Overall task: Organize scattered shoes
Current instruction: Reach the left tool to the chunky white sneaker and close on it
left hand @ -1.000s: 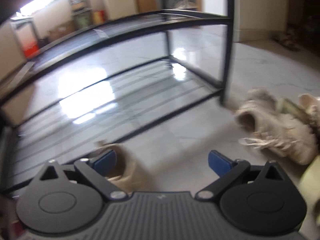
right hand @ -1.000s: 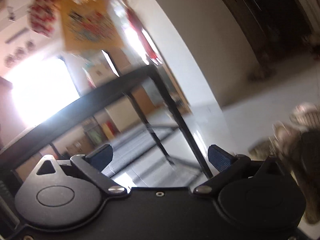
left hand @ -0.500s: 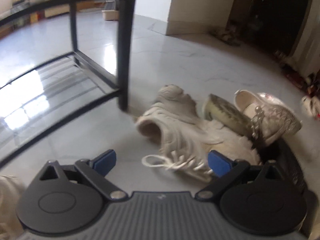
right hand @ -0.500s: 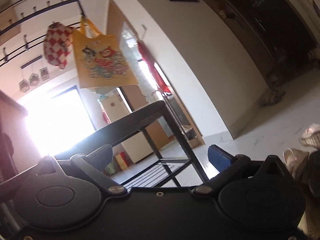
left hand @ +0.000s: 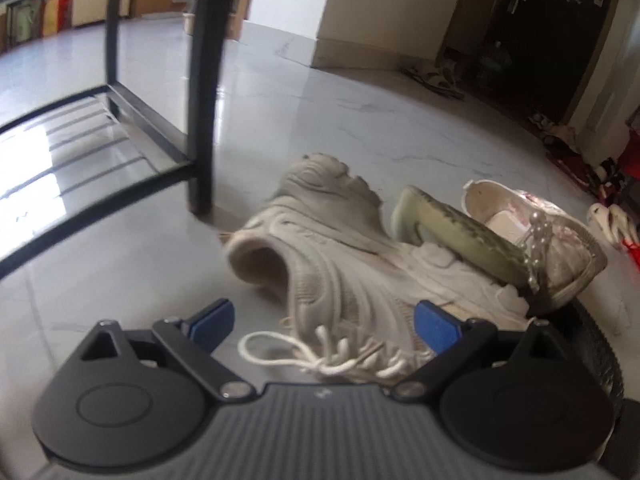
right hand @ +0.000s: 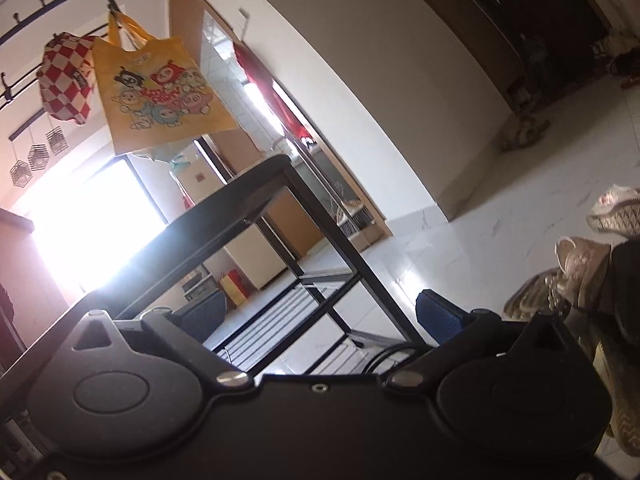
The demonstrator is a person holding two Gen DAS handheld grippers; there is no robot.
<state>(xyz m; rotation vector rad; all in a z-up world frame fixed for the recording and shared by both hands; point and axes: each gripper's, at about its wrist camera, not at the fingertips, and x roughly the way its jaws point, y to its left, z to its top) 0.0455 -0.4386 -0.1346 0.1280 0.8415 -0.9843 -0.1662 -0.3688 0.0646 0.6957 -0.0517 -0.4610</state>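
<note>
Marble floor beside the rack (left hand: 202,92) holds a shoe pile (left hand: 384,248), nothing shelved that I can see; left gripper (left hand: 324,322) and right gripper (right hand: 320,314) both gape empty.

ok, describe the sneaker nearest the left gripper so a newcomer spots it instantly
Start at the black shoe rack and follow its front corner leg down to the marble floor. In the pile beside it, the cream ribbed sneaker lies nearest. Unlike the pearl-strapped sandal behind, it has loose white laces and an open collar facing the rack.
</note>
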